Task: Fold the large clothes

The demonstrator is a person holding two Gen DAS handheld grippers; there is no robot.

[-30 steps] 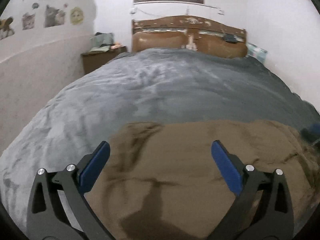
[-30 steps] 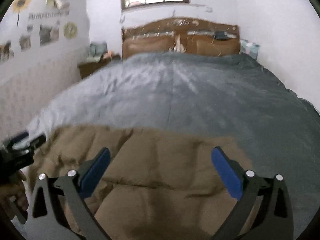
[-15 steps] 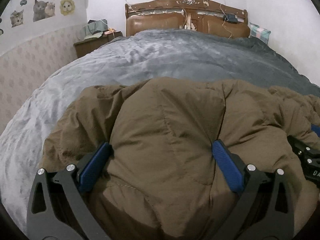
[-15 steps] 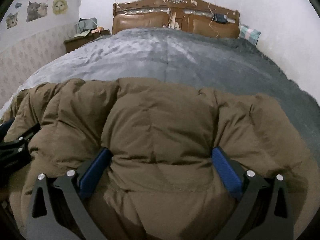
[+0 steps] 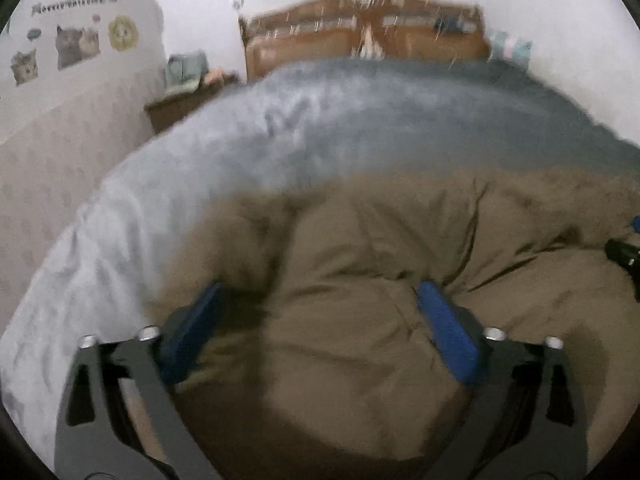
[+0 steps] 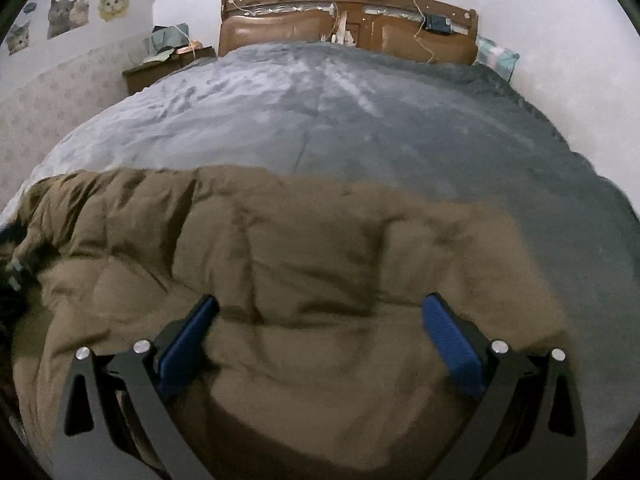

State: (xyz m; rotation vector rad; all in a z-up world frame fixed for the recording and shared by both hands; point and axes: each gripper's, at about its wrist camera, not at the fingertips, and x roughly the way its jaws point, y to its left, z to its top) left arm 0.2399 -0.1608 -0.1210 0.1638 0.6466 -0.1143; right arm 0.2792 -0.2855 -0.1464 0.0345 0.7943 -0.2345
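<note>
A large brown puffy jacket (image 5: 380, 264) lies on the near end of a bed with a grey blanket (image 5: 360, 128); it also fills the lower right wrist view (image 6: 304, 248). My left gripper (image 5: 320, 312) is open, its blue-padded jaws wide apart over a bulge of the jacket. My right gripper (image 6: 320, 320) is open too, just above the jacket's right part, with fabric between the jaws but not pinched. The right gripper's tip (image 5: 624, 256) shows at the right edge of the left wrist view.
The grey blanket (image 6: 340, 112) stretches to a brown wooden headboard (image 6: 348, 24). A wooden nightstand (image 6: 160, 68) with clutter stands at the bed's far left. A wall with cat stickers (image 6: 64, 12) runs along the left. A pillow (image 6: 496, 54) lies at the far right.
Both grippers have pulled back and up from the jacket, which now lies lower and flatter in both views. The left wrist view is blurred from motion.
</note>
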